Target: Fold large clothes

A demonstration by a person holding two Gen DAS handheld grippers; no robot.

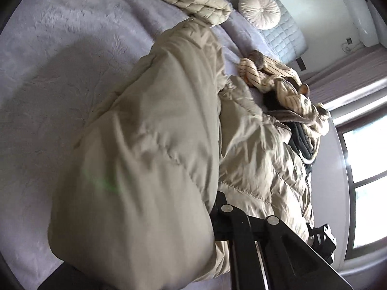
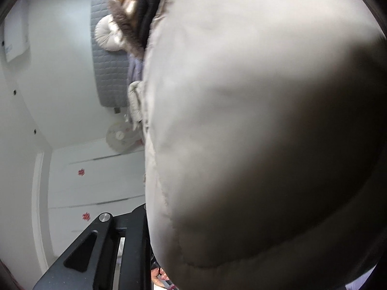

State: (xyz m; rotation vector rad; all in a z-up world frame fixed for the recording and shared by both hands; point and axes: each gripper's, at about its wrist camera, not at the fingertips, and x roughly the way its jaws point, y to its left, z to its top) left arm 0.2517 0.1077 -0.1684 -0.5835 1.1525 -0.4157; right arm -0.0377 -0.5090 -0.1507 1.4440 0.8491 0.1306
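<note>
A large beige puffer coat (image 1: 157,133) lies bunched on a lavender fuzzy blanket (image 1: 60,60) that covers a bed. One thick fold of it rises up against my left gripper (image 1: 225,210). Only the gripper's black linkage shows; the fingertips are buried in the fabric, which is gathered there as if gripped. In the right wrist view the same coat (image 2: 254,133) hangs close in front of the lens and fills most of the picture. My right gripper (image 2: 135,229) disappears behind the coat's edge, its tips hidden, with the fabric lifted at it.
Past the coat lie a cream striped garment (image 1: 273,79) and dark clothes (image 1: 300,142). A quilted beige piece (image 1: 193,0) and a round white cushion (image 1: 260,9) sit by the grey padded headboard (image 1: 285,36). A window (image 1: 367,164) is at the right; white wardrobe doors (image 2: 96,181) and a fan (image 2: 119,136) stand behind.
</note>
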